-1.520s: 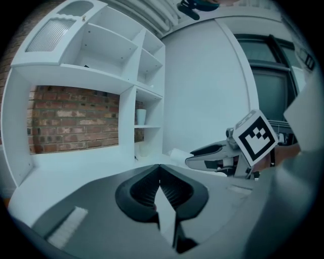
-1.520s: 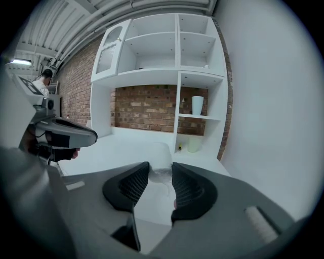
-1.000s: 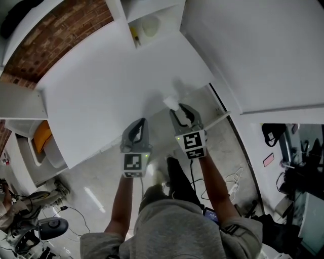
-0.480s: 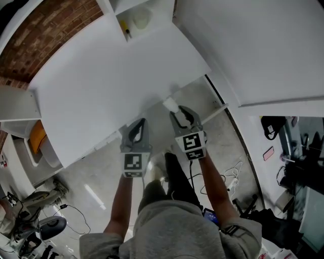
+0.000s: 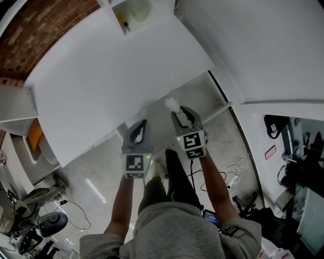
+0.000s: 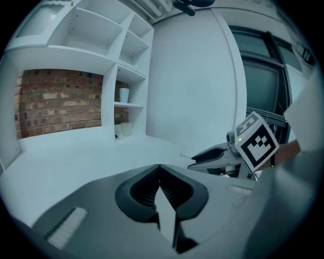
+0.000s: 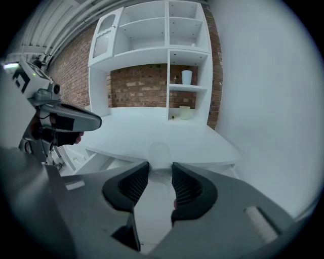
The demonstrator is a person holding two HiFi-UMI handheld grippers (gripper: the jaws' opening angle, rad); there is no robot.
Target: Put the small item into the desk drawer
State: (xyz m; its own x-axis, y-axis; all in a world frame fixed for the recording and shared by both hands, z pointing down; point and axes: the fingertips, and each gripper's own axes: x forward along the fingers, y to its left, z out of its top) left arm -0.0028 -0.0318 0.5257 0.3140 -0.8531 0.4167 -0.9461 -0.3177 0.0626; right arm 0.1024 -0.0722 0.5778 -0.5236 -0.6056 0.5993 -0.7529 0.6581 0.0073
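Note:
My right gripper (image 5: 174, 109) is shut on a small white item (image 5: 170, 104), which sticks out past its fingertips. In the right gripper view the item (image 7: 158, 152) sits between the ribbed pads, in front of the white desk's (image 7: 152, 134) front edge. The desk drawer (image 5: 220, 108) stands pulled out below that edge, and in the right gripper view the drawer's (image 7: 98, 161) inside shows to the lower left. My left gripper (image 5: 138, 129) hangs beside it to the left, shut and empty, with its fingertips (image 6: 159, 171) meeting. It sees the right gripper (image 6: 215, 154) at its right.
A white shelf unit (image 7: 185, 60) stands at the desk's back right, with a cup (image 7: 187, 77) on a shelf and a pale bowl (image 5: 139, 10) in the nook below. An orange object (image 5: 34, 134) lies at the left. Cables (image 5: 230, 179) and the person's legs are on the floor below.
The right gripper with the white item has come back from over the desk top to just off its front edge. More of the open drawer shows. The left gripper kept its place.

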